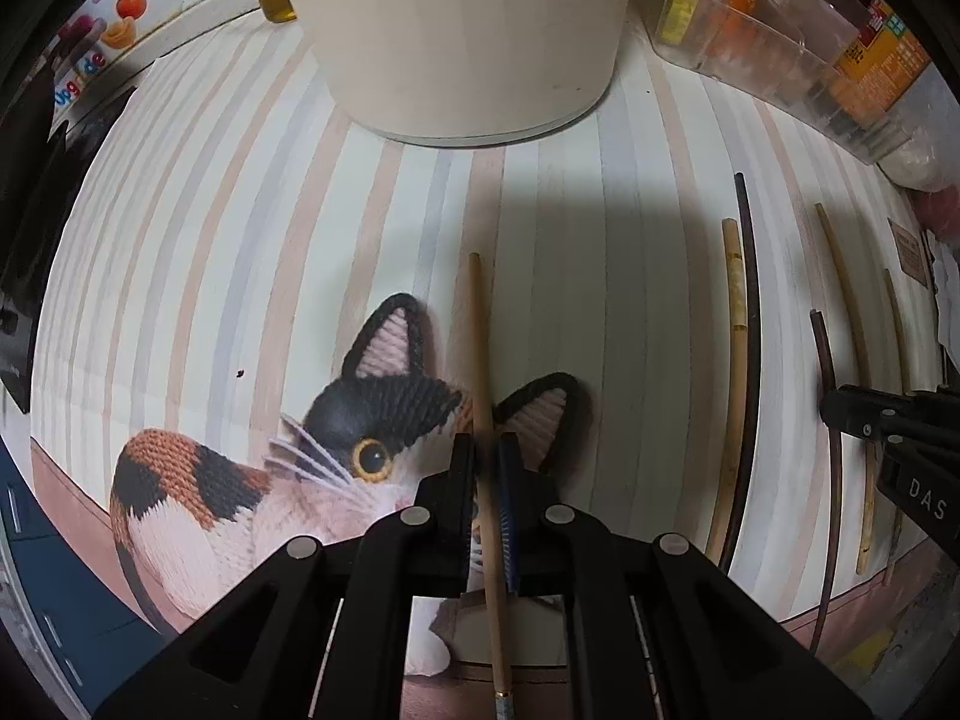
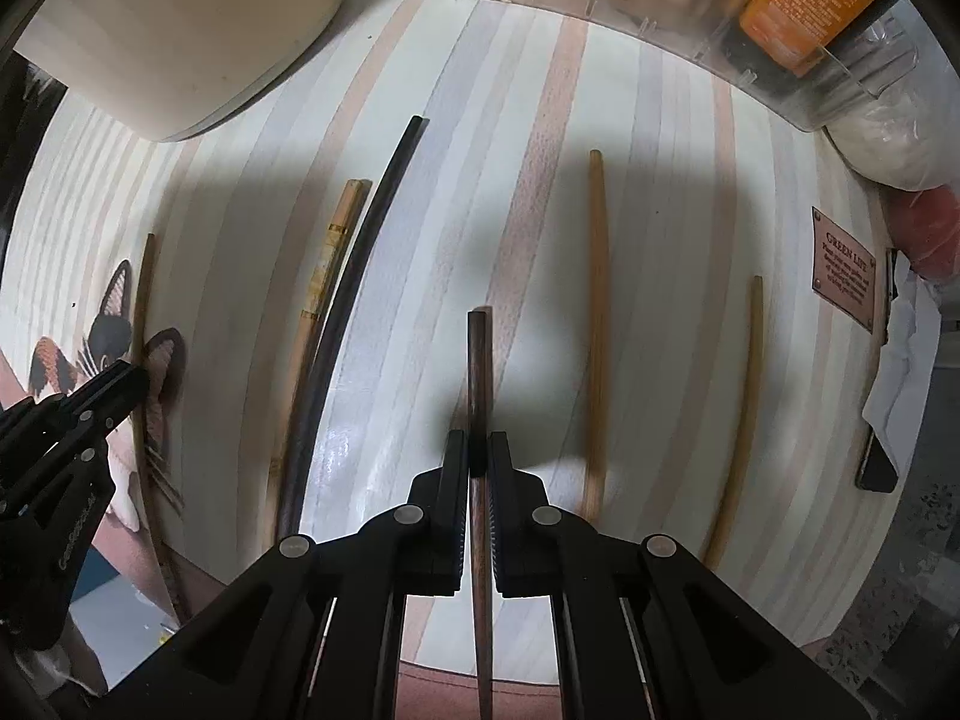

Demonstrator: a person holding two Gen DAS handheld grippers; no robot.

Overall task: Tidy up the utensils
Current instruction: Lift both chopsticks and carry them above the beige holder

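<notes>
Knitted-looking calico cat artwork (image 1: 252, 480) fills the lower left of the left wrist view, printed on a smooth striped mat (image 1: 240, 240), where the left gripper (image 1: 486, 450) pinches a slim, round, pale wooden chopstick (image 1: 478, 330) at centre. At centre of the right wrist view, the right gripper (image 2: 478, 450) is clamped on a dark brown chopstick (image 2: 477, 360), with a curved black chopstick (image 2: 360, 252) lying at its left and two tan ones at its right.
</notes>
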